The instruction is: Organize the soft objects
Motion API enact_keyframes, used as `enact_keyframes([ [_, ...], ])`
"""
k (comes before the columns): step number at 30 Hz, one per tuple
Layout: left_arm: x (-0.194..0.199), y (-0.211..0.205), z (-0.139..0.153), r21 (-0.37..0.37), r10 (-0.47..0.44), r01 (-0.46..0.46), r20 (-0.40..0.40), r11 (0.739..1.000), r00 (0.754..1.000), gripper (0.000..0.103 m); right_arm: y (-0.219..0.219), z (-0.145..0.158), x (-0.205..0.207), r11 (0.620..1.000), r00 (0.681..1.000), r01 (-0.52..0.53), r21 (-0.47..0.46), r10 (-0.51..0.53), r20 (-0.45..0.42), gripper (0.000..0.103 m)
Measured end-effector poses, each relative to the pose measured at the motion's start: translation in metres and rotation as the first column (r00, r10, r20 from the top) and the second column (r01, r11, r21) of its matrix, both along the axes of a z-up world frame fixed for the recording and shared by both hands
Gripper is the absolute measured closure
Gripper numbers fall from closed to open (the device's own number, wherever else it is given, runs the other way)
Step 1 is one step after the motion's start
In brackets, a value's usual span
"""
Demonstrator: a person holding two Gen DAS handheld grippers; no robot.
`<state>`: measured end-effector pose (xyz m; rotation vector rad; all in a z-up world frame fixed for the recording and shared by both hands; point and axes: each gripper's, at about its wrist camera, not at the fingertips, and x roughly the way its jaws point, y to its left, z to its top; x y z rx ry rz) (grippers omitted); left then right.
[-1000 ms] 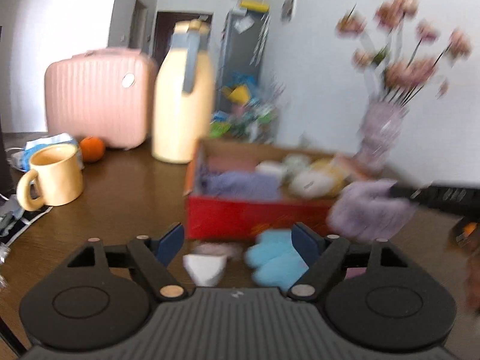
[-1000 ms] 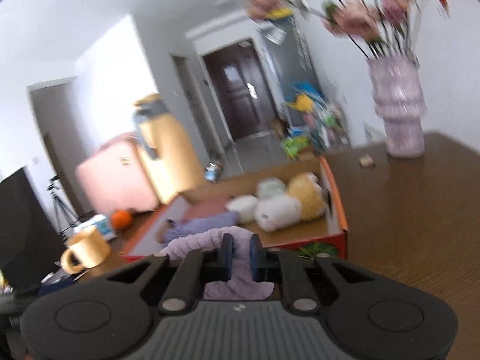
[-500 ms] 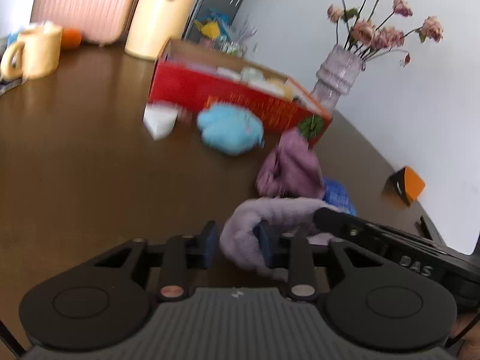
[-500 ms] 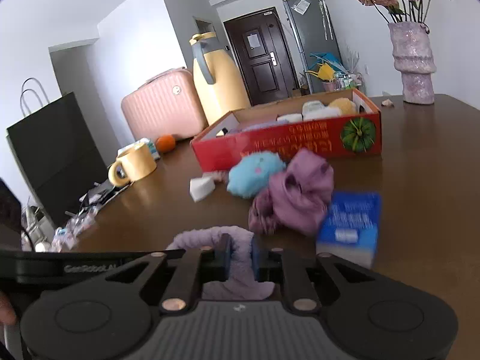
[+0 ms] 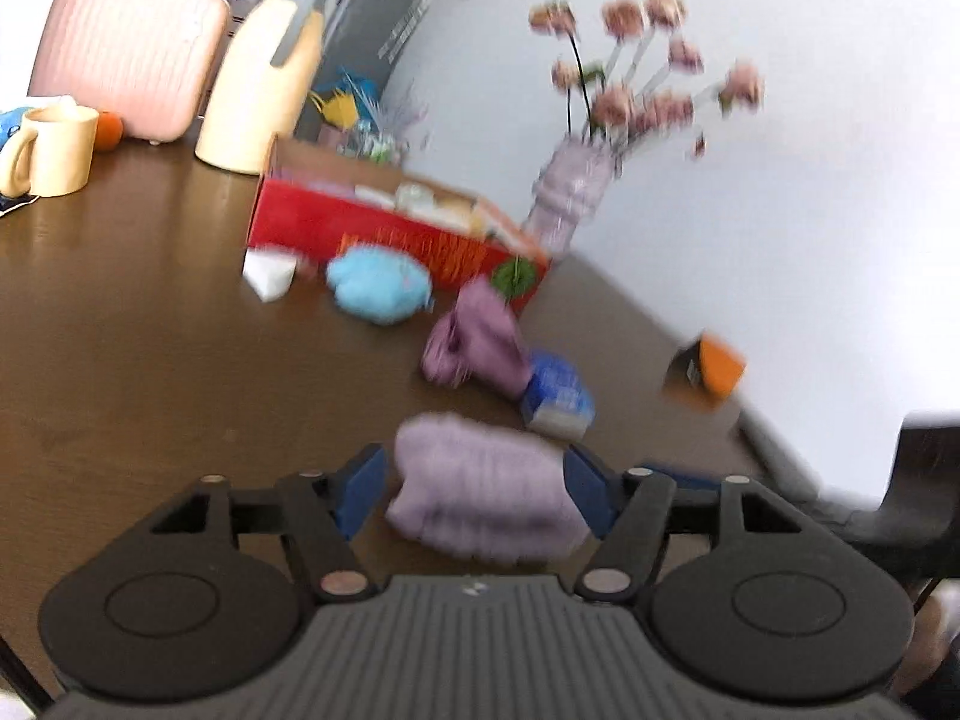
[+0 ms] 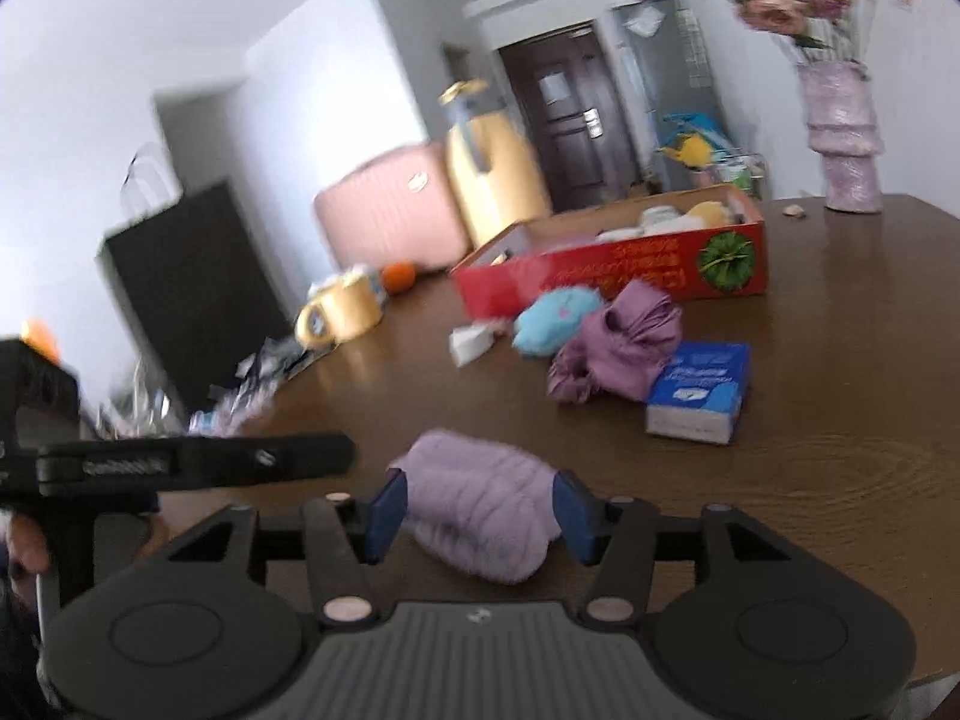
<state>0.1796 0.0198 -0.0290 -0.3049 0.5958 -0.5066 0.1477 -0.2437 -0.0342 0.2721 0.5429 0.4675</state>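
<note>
Both tools are spread wide: the left tool (image 5: 477, 489) and the right tool (image 6: 480, 510) each bracket the fluffy lilac soft piece (image 6: 480, 510) lying on the brown worktop (image 6: 840, 450), gripping nothing. Farther off lie a blue tissue pack (image 6: 699, 393), a purple cloth (image 6: 618, 351), a blue plush (image 6: 555, 321) and the red box (image 6: 606, 270).
</note>
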Motion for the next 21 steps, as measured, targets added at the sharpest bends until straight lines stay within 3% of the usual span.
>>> enact_keyframes([
  [2, 0.013, -0.004, 0.003, -0.023, 0.014, -0.014, 0.002, 1.000, 1.000, 0.040, 0.000, -0.009, 0.011, 0.998, 0.998, 0.054, 0.014, -0.053, -0.046, 0.053],
  [3, 0.022, -0.009, 0.000, 0.000, 0.035, -0.035, -0.008, 0.999, 0.999, 0.043, 0.002, -0.014, 0.016, 0.998, 0.996, 0.065, 0.021, -0.064, -0.067, 0.059],
  [5, 0.039, -0.019, -0.011, 0.039, 0.064, -0.062, -0.065, 0.997, 0.996, 0.067, 0.004, -0.026, 0.024, 0.996, 0.992, 0.077, 0.051, -0.071, -0.106, 0.062],
  [6, 0.044, -0.021, -0.019, 0.045, 0.052, -0.047, -0.107, 0.998, 0.993, 0.069, 0.005, -0.031, 0.026, 0.994, 0.989, 0.092, 0.059, -0.084, -0.119, 0.062],
  [8, 0.047, -0.025, -0.031, 0.055, 0.028, -0.019, -0.166, 0.998, 0.986, 0.069, 0.004, -0.039, 0.029, 0.989, 0.984, 0.125, 0.074, -0.114, -0.137, 0.062],
  [11, 0.042, -0.021, -0.036, 0.031, 0.035, -0.030, -0.169, 0.999, 0.985, 0.068, 0.004, -0.045, 0.034, 0.988, 0.984, 0.123, 0.094, -0.109, -0.141, 0.065],
  [13, 0.044, -0.019, -0.037, 0.024, 0.033, -0.029, -0.168, 0.999, 0.985, 0.068, 0.005, -0.045, 0.037, 0.989, 0.987, 0.099, 0.109, -0.084, -0.134, 0.080],
  [17, 0.048, -0.019, -0.039, 0.020, 0.027, -0.024, -0.158, 1.000, 0.987, 0.081, 0.011, -0.041, 0.042, 0.995, 0.991, 0.076, 0.069, -0.068, -0.115, 0.084],
  [21, 0.049, -0.018, -0.034, 0.021, 0.010, -0.007, -0.125, 1.000, 0.992, 0.085, 0.010, -0.031, 0.046, 0.995, 0.993, 0.065, 0.075, -0.057, -0.107, 0.088],
])
